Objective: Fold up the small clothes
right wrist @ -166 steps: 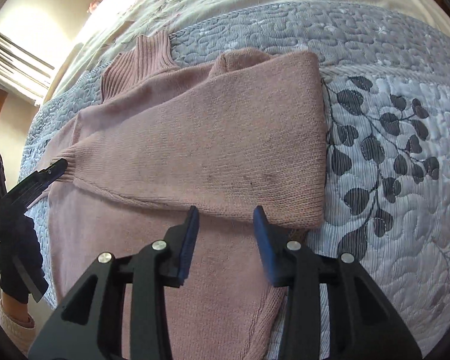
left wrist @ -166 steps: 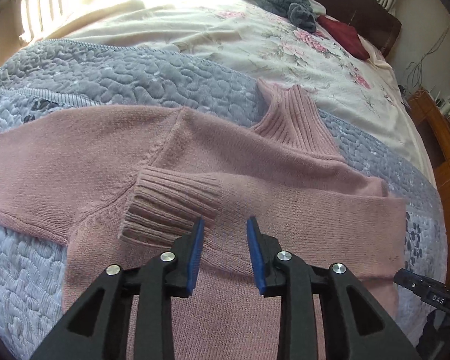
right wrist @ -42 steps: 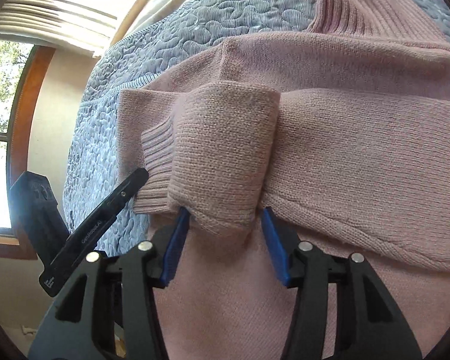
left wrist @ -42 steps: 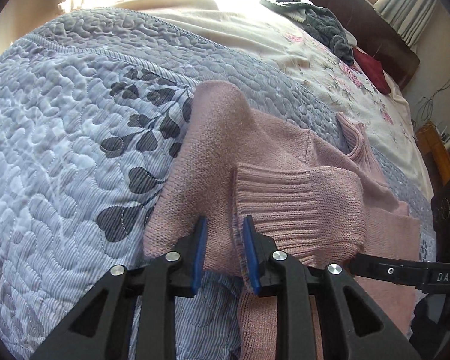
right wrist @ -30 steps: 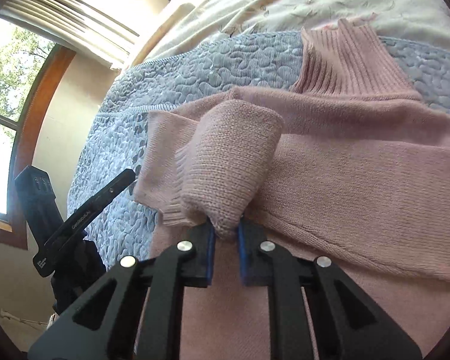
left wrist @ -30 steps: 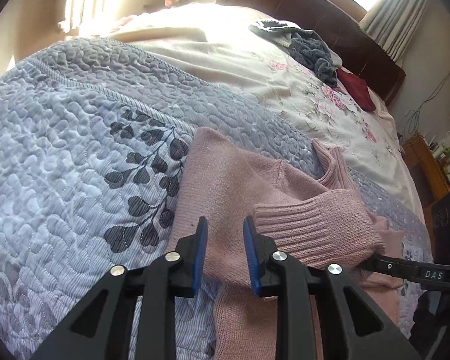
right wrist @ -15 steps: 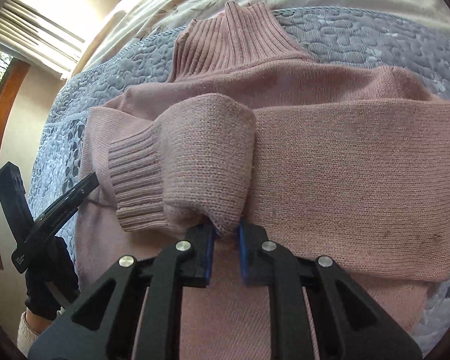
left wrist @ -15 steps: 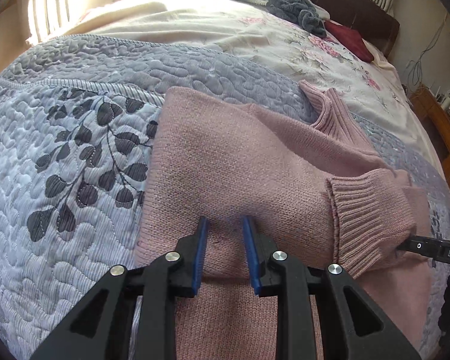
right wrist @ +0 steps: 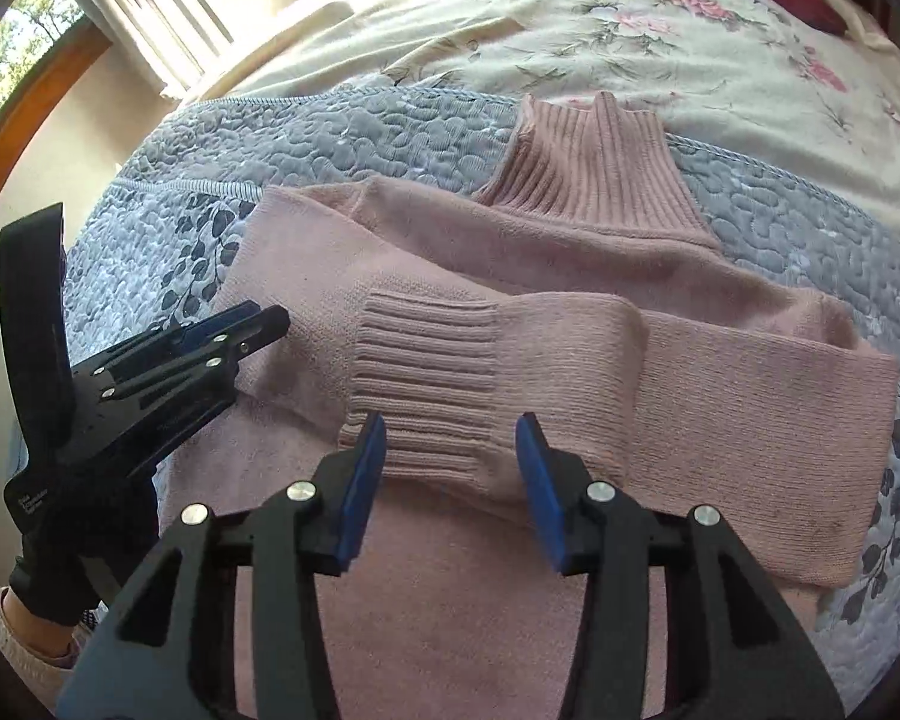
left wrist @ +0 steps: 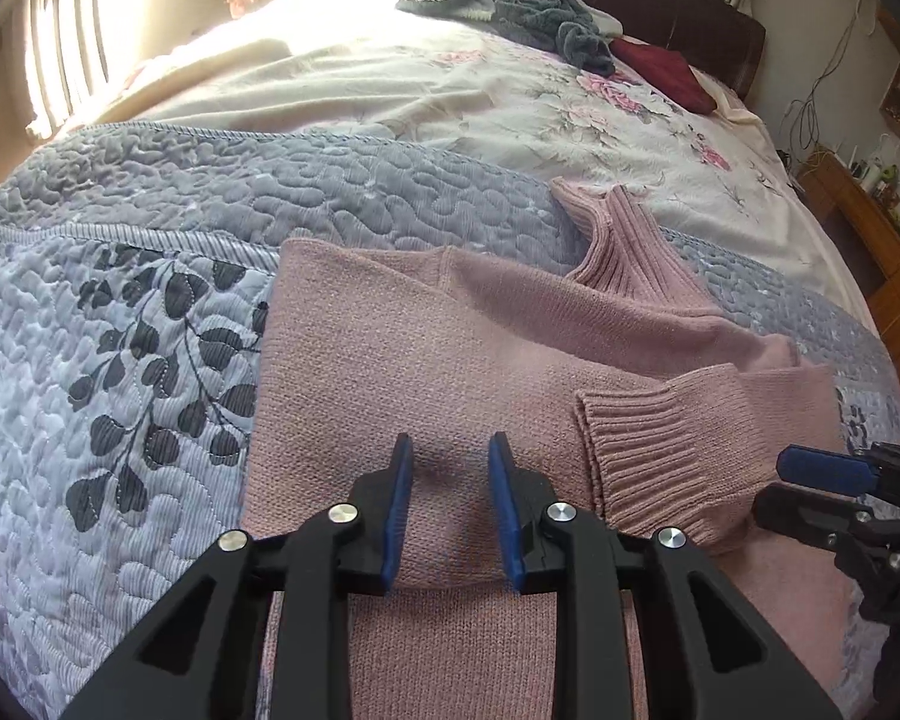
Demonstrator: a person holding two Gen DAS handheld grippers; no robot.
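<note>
Right gripper [right wrist: 450,468] spread, empty; ribbed cuff [right wrist: 432,378] at its 12 o'clock, sleeve axis running 9-to-3 across pink turtleneck sweater [left wrist: 426,360]; left gripper [left wrist: 450,498] spread, empty, farther off at 9 o'clock.

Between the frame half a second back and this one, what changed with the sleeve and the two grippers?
The right gripper has opened and let go of the ribbed cuff, which now lies flat across the pink sweater. The left gripper stays open over the folded left side. Sweater body and quilt are unchanged.
</note>
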